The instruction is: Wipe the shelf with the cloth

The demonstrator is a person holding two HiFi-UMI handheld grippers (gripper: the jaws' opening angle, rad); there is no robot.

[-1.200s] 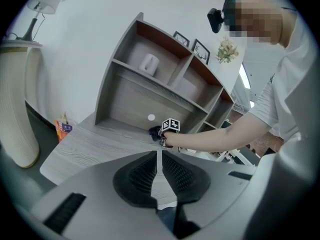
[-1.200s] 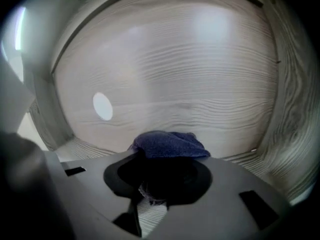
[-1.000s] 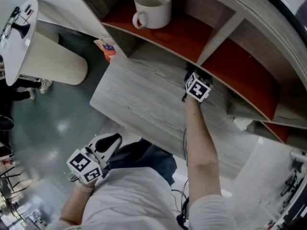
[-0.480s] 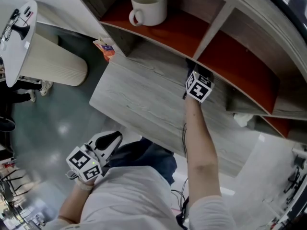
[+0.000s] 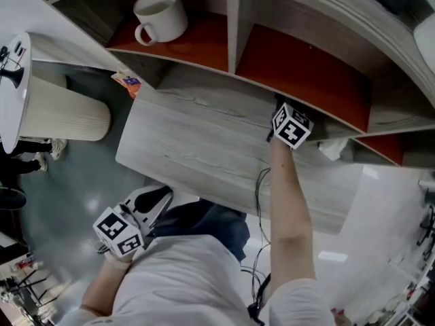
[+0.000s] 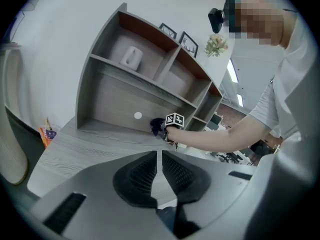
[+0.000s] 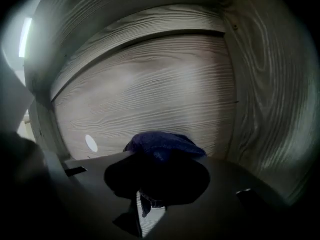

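Keep right gripper [image 7: 157,173] clamped, as just tightened, on the blue cloth [image 7: 162,145] inside the lower compartment of the shelf [image 5: 204,138], apparently near its side wall; press down, sweep evenly. Leave closed, empty left gripper [image 6: 160,166] aside.

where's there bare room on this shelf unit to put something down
Bare: the right red compartment beyond the divider, and the grey desktop left of the right gripper. Crowded: the mug sits in the left red compartment; the cloth occupies the bay below.
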